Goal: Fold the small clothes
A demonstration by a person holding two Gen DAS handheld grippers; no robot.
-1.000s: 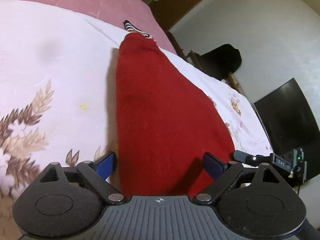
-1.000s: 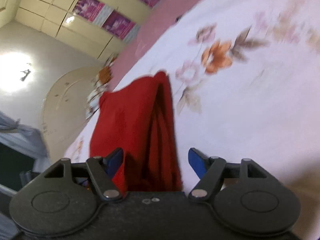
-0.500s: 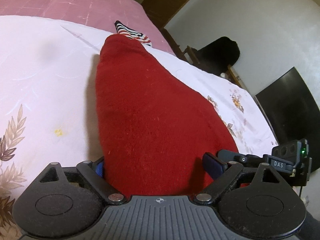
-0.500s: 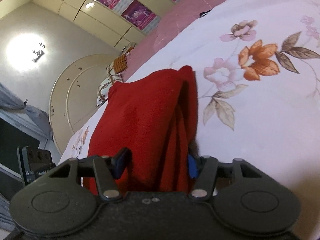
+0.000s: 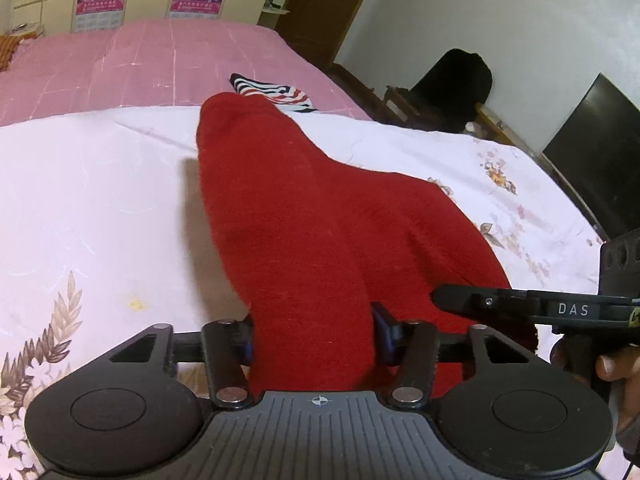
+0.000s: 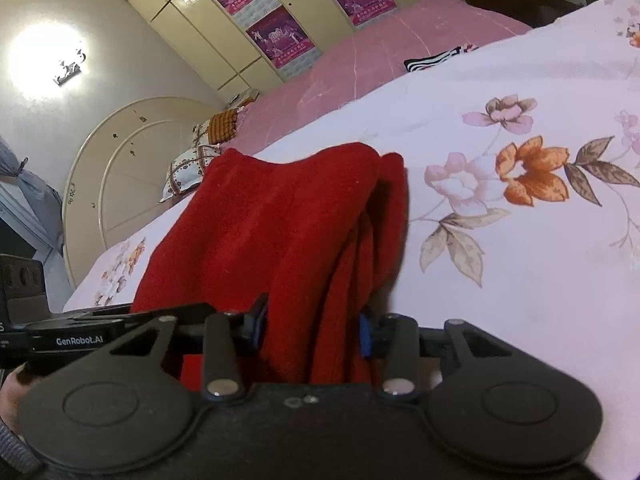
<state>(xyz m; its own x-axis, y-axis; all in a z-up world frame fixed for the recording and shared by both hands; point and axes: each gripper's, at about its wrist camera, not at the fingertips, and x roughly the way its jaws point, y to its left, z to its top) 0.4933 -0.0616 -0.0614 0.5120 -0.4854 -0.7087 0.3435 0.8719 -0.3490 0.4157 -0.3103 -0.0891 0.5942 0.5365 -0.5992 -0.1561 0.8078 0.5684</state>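
A white floral bedsheet [image 5: 100,208] covers the bed, a pink cover [image 5: 160,64] beyond it. On the sheet lies a red garment [image 5: 320,220], bunched; a striped cloth [image 5: 276,92] rests past it. The left gripper [image 5: 314,334] pinches the garment's near edge, and the right gripper [image 6: 312,326] clamps its gathered folds. Only the left view shows "DAS" and a dark screen [image 5: 596,152]; only the right shows "GenRobot.AI", a round headboard [image 6: 120,160] and pillows [image 6: 192,168].
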